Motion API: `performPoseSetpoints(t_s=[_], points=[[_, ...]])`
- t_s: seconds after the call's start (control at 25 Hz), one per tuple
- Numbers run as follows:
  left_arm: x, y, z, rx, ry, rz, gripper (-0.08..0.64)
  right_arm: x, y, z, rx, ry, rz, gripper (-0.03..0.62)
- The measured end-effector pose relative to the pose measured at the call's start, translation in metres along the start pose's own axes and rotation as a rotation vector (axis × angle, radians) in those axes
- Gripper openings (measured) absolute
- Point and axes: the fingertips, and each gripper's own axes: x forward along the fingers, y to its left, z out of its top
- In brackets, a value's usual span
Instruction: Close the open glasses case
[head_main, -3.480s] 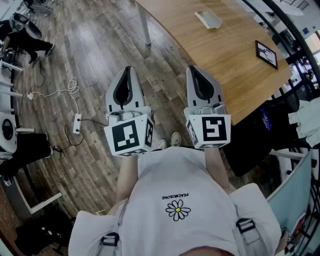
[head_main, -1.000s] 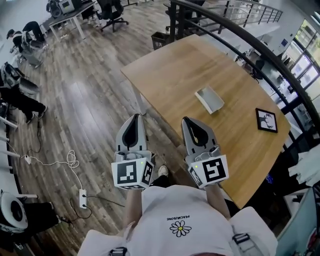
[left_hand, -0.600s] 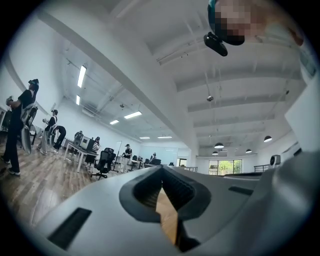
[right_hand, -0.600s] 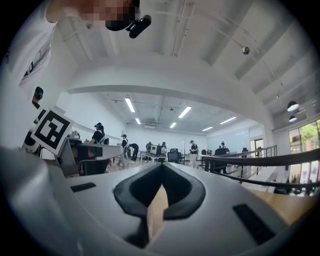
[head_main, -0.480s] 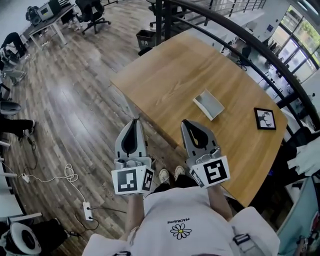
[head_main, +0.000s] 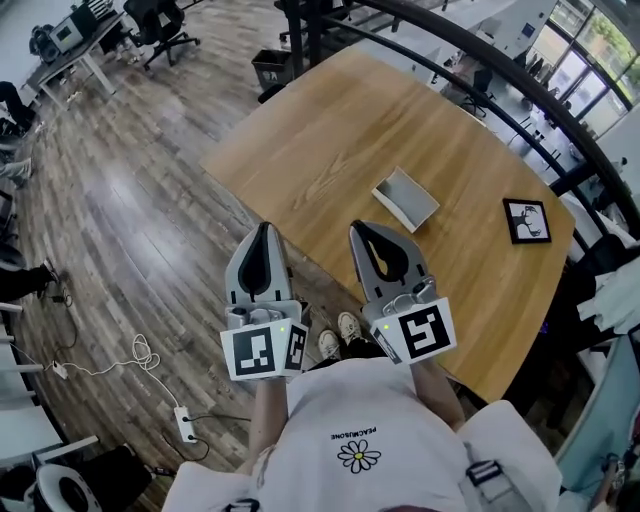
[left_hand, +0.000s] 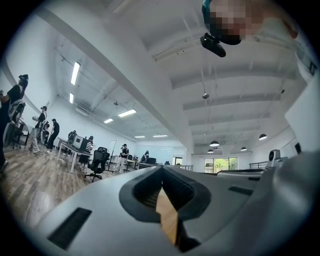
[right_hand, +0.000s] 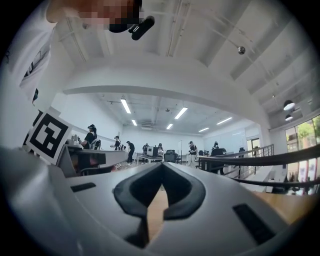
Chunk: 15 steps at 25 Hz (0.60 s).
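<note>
Head view: both grippers held side by side at the near edge of a light brown wooden table (head_main: 330, 130), neither one on the case.

The left grey two-jaw gripper (head_main: 264, 230) has its jaws pressed together at the tips with nothing between them, and the right grey two-jaw gripper (head_main: 357, 231) is closed and empty in the same way; each gripper view shows only bare tabletop through the gap behind the meeting tips. The open, pale grey rectangular glasses case (head_main: 405, 199) lies flat on the table beyond the right gripper's tip and a little to its right, apart from both grippers. A small black-framed picture (head_main: 527, 221) lies further right on the table, well apart from the case. A white power strip (head_main: 185, 421) lies on the plank floor.
</note>
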Motion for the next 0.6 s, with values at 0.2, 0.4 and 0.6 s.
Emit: performPoseSetpoints(t_s=[0.2, 0.4, 0.6], points=[[0.029, -0.018, -0.004, 0.008, -0.013, -0.028, 0.017, 0.010, -0.032, 0.005, -0.017, -0.005, -0.016, 0.014], [0.058, -0.046, -0.016, 0.042, 0.011, -0.094, 0.017, 0.014, -0.075, 0.001, -0.003, 0.031, -0.082, 0.142], [0.082, -0.066, -0.028, 0.112, -0.001, -0.123, 0.017, 0.011, -0.121, -0.030, 0.058, 0.093, -0.170, 0.242]])
